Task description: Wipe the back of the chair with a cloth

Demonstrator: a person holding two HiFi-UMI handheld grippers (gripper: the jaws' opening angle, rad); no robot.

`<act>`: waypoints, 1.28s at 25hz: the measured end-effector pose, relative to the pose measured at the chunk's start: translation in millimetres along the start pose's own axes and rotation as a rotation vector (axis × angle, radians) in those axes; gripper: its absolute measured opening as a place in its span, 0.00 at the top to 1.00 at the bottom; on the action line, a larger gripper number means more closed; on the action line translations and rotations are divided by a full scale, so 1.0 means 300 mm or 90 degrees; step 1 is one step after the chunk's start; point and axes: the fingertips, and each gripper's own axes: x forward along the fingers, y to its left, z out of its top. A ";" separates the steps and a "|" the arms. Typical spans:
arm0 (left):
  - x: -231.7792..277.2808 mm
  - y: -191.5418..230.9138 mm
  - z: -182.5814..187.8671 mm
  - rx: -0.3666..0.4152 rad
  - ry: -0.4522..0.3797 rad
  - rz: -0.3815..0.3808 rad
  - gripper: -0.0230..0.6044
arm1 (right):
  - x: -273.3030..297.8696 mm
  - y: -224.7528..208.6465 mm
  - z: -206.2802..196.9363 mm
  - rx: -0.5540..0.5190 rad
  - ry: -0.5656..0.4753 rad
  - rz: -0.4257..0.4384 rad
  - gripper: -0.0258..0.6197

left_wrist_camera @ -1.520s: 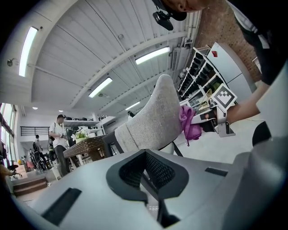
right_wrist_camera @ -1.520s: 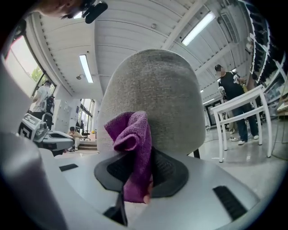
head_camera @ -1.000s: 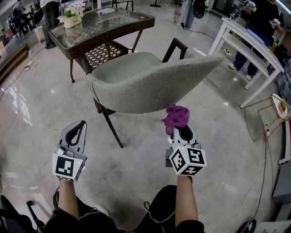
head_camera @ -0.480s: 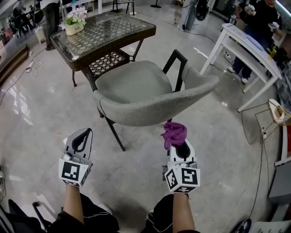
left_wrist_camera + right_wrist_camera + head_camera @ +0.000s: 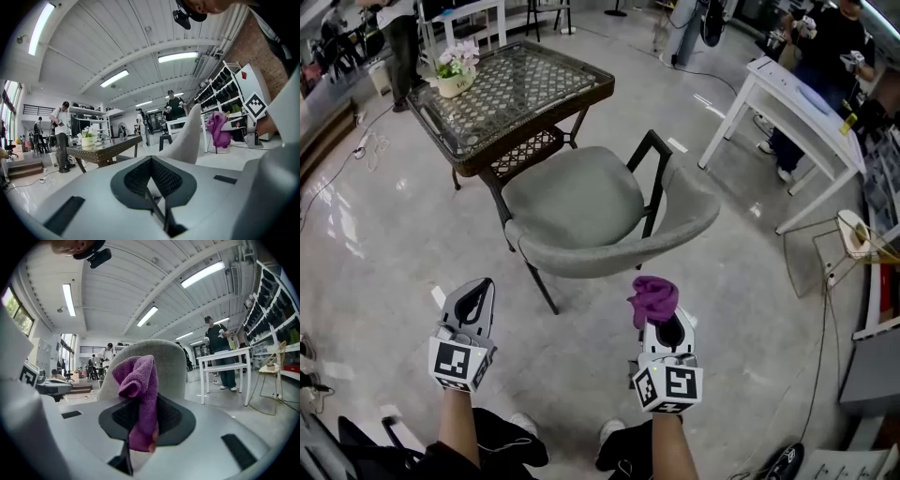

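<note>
**Inspector:** Cloth?
**Assistant:** Purple throughout, unpatterned.
**Inspector:** Chair?
**Assistant:** Grey fabric shell, black frame.
**Inspector:** Tools?
**Assistant:** Left gripper and right gripper are pale grey with black pads and black-and-white square-marker patterning.
**Inspector:** Surroundings?
**Assistant:** Table is dark brown wicker with a lattice-patterned top. Floor is light grey and veined.

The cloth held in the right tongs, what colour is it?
Purple. The cloth shows best in the right gripper view.
</note>
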 end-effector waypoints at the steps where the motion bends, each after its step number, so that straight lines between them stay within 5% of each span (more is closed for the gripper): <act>1: -0.010 0.001 0.023 0.000 -0.001 0.001 0.95 | -0.010 0.010 0.019 0.002 0.003 0.001 0.81; 9: -0.082 -0.033 0.183 -0.059 0.026 -0.017 0.95 | -0.079 0.088 0.158 -0.008 0.020 0.025 0.81; 32: -0.260 -0.062 0.623 -0.069 0.053 -0.016 0.95 | -0.247 0.144 0.578 0.026 0.048 0.021 0.81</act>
